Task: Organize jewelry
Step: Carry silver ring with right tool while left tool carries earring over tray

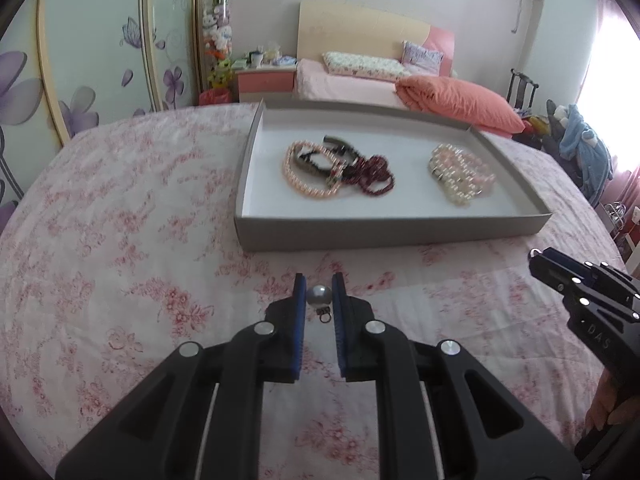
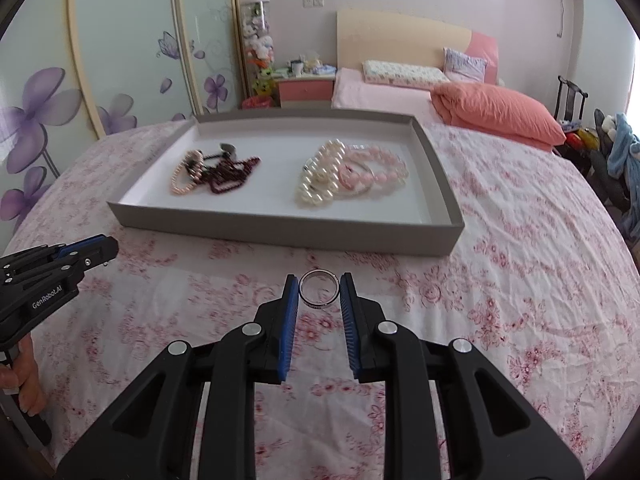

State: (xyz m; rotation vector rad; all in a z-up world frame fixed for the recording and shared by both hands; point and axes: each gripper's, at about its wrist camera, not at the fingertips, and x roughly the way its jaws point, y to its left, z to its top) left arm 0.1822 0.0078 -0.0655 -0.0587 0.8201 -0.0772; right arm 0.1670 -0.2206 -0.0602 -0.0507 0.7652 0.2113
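My left gripper [image 1: 319, 286] is shut on a grey pearl earring [image 1: 318, 295], whose small metal loop hangs below the bead, above the floral bedspread. My right gripper [image 2: 319, 285] is shut on a silver ring [image 2: 319, 289], held upright between its blue pads. Ahead lies a shallow grey tray [image 1: 384, 230] [image 2: 280, 230]. Its left side holds a tangle of a pink bead necklace [image 1: 304, 184], dark red beads [image 1: 374, 176] and a dark piece. Its right side holds cream pearl strands [image 2: 320, 176] and pink bracelets [image 2: 380, 170]. Each gripper shows at the edge of the other's view.
The tray rests on a pink floral bedspread [image 1: 120, 220]. Behind it stands a bed with an orange quilt [image 2: 500, 114], a pink nightstand [image 2: 306, 90], and a wardrobe with purple flower doors [image 2: 48, 112]. A hand [image 2: 24, 376] holds the left gripper's handle.
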